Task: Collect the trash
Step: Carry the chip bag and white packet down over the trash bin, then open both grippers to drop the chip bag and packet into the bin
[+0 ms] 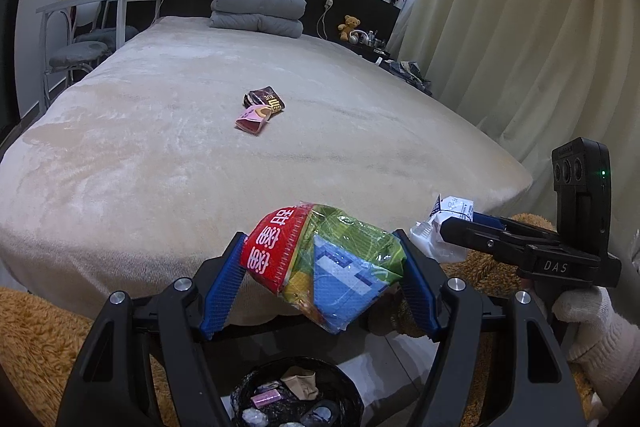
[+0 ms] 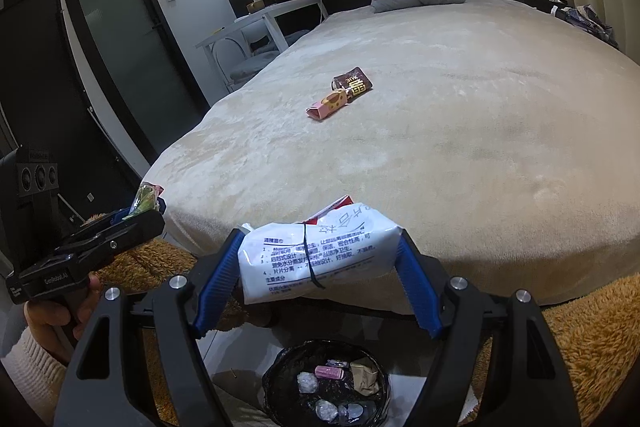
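Left gripper (image 1: 322, 263) clamps a crinkled red-green-blue snack bag (image 1: 324, 259); right gripper (image 2: 320, 259) clamps a white printed wipes packet (image 2: 316, 255), jaws part-open on each. Both hang above the black-lined bin (image 2: 326, 385) at the bed's foot: centre over its mouth before letting go. Two wrappers (image 1: 260, 109) remain mid-bed.

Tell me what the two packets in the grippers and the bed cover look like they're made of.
Colourful packet: thin glossy plastic film, by its sheen and crinkles. White packet: smooth plastic film, likely a wipes pack, creased and faintly shiny. Bed cover: soft plush fabric, probably fleece, by its matte nap with brushed streaks.
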Motion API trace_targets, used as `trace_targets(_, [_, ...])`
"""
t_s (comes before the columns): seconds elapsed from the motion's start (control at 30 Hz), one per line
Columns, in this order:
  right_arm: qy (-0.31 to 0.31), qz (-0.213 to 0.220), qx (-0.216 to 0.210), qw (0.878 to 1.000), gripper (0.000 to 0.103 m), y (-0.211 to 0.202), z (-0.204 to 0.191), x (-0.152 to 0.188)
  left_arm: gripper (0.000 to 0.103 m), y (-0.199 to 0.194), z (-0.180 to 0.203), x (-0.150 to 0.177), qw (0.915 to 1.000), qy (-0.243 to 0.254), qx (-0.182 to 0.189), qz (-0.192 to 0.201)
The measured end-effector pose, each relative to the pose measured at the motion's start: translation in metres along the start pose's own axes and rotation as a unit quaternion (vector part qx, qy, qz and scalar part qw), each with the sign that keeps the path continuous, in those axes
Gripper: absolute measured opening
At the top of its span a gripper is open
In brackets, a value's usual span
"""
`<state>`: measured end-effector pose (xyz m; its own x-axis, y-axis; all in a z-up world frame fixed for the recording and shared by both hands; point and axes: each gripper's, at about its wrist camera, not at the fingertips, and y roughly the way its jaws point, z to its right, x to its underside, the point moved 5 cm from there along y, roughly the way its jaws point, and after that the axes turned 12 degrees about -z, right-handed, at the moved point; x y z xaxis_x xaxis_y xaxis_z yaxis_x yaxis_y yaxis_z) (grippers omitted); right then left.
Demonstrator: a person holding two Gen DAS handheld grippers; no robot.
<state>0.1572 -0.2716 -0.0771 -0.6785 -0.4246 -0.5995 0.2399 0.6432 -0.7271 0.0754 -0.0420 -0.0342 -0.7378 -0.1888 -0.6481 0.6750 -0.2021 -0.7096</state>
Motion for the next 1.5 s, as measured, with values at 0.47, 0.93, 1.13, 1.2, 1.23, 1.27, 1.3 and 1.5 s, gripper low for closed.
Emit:
trace_targets(0.47, [0.026,-0.067,-0.018,0.997,0.074,0.021,-0.001,0.032,0.07,0.023,0.004,0.045,0.9963,-0.01,0.022,-0.082])
trace_targets(0.93, [0.107,-0.2,-0.032,0.973,0.074,0.081,0.014,0.072,0.07,0.083,-0.014,0.092,0.9645,-0.074,0.029,-0.252])
trace_targets(1.13, [0.136,-0.265,-0.022,0.954,0.074,0.112,0.021,0.09,0.07,0.104,-0.022,0.113,0.9443,-0.091,0.019,-0.316])
trace_targets(1.2, [0.149,-0.286,-0.03,0.946,0.074,0.121,0.023,0.098,0.07,0.11,-0.025,0.118,0.9386,-0.098,0.016,-0.33])
trace_targets(1.23, [0.153,-0.295,-0.032,0.943,0.074,0.125,0.024,0.1,0.07,0.112,-0.027,0.121,0.9359,-0.1,0.014,-0.338])
trace_targets(1.27, [0.157,-0.302,-0.034,0.94,0.074,0.128,0.025,0.102,0.07,0.114,-0.028,0.124,0.9331,-0.101,0.014,-0.345])
trace_targets(1.3, [0.161,-0.308,-0.037,0.937,0.074,0.13,0.025,0.103,0.07,0.117,-0.028,0.126,0.9303,-0.103,0.015,-0.352])
trace_targets(1.5, [0.173,-0.328,-0.041,0.928,0.075,0.139,0.029,0.109,0.072,0.127,-0.029,0.136,0.9132,-0.096,0.015,-0.396])
